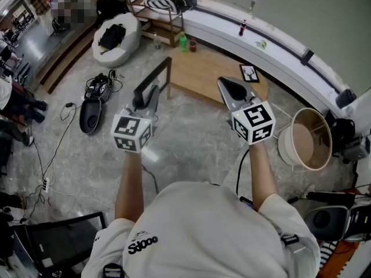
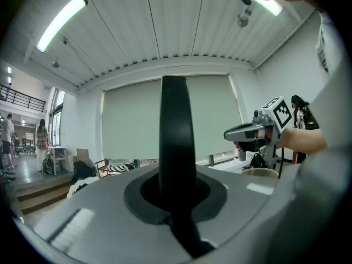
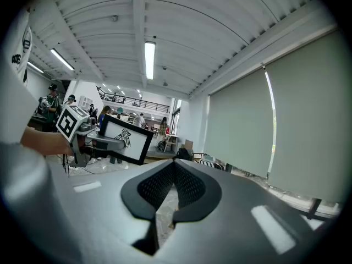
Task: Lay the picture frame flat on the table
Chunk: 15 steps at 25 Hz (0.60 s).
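Grey stone floor open before low wooden table | picture frame upright near table's right edge | left gripper jaws together, empty | right gripper jaws together, empty, clear of frame

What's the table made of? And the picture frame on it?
Table: looks like wood, light brown and matte, with no shine. Picture frame: smooth black border, maybe plastic or painted wood; too small to tell which. The white picture inside looks like paper; a glass cover can't be made out.
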Each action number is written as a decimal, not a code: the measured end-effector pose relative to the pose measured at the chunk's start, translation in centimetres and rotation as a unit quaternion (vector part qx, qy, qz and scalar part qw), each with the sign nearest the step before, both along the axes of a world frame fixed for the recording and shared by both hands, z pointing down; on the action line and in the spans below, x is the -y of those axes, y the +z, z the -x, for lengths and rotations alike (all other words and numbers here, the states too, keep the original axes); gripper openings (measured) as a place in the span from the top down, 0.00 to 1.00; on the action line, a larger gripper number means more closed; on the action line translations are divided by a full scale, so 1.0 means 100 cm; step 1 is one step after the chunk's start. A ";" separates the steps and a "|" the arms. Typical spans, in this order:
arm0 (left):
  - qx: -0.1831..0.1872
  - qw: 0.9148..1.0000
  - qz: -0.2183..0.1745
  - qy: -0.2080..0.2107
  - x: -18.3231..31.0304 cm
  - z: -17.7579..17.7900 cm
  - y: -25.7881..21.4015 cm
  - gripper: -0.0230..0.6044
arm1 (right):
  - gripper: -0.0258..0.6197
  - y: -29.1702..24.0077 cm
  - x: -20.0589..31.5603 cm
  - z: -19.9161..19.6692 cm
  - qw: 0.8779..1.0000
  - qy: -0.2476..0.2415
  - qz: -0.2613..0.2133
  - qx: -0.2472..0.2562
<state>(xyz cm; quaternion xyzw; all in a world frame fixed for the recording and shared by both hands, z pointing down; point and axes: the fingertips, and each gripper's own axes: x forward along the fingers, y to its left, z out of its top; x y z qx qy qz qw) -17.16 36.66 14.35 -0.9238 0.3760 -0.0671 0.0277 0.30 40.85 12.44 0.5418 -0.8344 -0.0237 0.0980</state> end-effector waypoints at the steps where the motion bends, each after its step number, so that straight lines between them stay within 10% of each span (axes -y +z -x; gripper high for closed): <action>1: -0.001 1.000 -0.001 -0.004 -0.001 0.000 0.000 0.93 | 0.96 0.001 -0.002 0.000 1.000 -0.001 0.000 0.001; 15: 0.024 1.000 -0.007 -0.009 -0.019 -0.034 0.020 0.93 | 0.96 0.021 -0.014 -0.044 1.000 -0.007 -0.002 0.015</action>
